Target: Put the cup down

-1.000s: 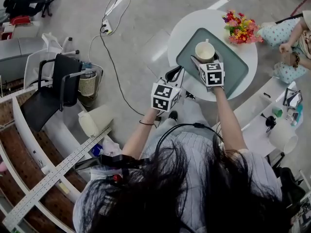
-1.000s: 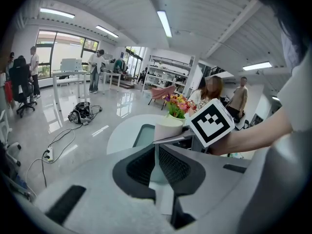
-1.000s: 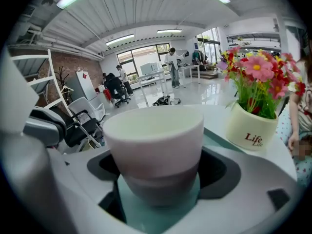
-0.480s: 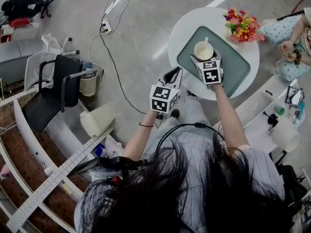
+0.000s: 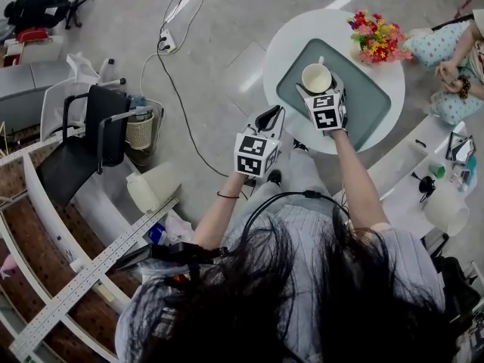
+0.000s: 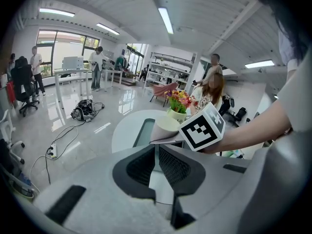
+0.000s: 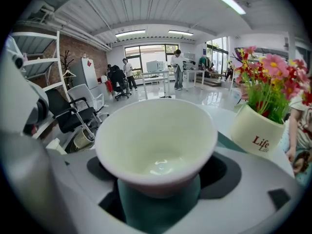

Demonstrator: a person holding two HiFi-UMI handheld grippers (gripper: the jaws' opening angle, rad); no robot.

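Note:
A cream cup (image 5: 317, 78) sits between the fingers of my right gripper (image 5: 318, 89), which is shut on its lower part. It hangs over the near left part of a green tray (image 5: 370, 104) on a round white table (image 5: 291, 44). From the right gripper view the cup (image 7: 156, 140) fills the middle and is empty, with the tray (image 7: 228, 142) showing beside it. I cannot tell whether the cup's base touches the tray. My left gripper (image 5: 270, 117) is shut and empty, just off the table's near edge. In the left gripper view its jaws (image 6: 156, 152) point toward the cup (image 6: 168, 125).
A pot of flowers (image 5: 376, 38) stands at the tray's far right corner, close to the cup (image 7: 256, 130). A person (image 5: 454, 51) sits beyond the table. A black chair (image 5: 83, 138), a wastebasket (image 5: 137, 131) and floor cables (image 5: 178, 89) lie to the left. A white desk (image 5: 408, 180) is at right.
My right gripper has carried the cup slightly farther over the tray and then held nearly still. The left gripper has barely moved.

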